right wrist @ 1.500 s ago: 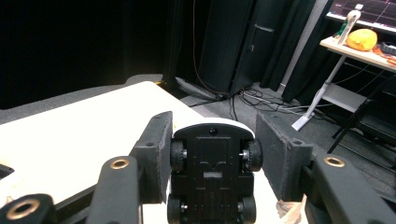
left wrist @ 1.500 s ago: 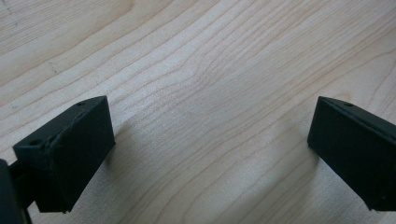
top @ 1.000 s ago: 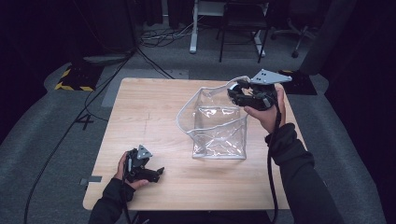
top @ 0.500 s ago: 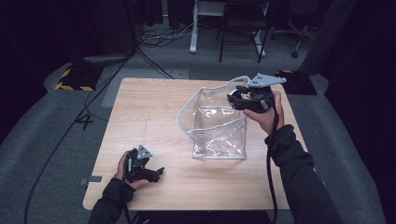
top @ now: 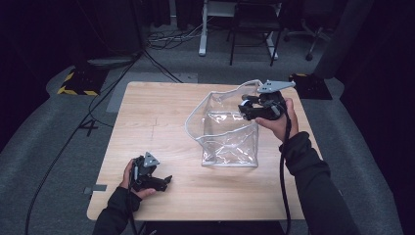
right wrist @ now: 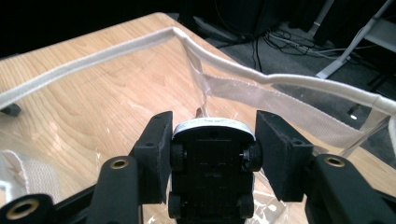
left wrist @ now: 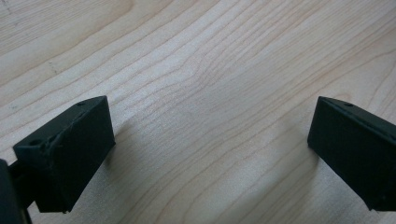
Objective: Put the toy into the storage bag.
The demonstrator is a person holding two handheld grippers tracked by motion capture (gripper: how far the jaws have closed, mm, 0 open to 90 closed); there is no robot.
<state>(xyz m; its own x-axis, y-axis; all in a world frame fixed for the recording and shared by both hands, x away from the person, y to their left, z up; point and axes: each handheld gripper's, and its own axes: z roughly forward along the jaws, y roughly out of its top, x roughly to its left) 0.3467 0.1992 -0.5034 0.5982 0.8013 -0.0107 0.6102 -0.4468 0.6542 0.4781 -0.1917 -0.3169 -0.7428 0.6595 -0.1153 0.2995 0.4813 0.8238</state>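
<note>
Pale wood grain lies between the jaws of the left claw (left wrist: pixel 205 154), which rests idle and wide open on the surface (top: pixel 161 122) near its front left corner, holding nothing. Further right stands the clear plastic bag (top: pixel 230 139) with its white-trimmed mouth gaping. At its far right rim the right claw (right wrist: pixel 210 140) hovers, jaws closed on a small toy car (right wrist: pixel 211 175), underside toward the camera. To do this well, I would carry the car past the white trim, lower it well inside, then release, so the soft rim does not snag. Compared with a second ago, the right claw has edged left and down toward the mouth; the left has stayed put.
</note>
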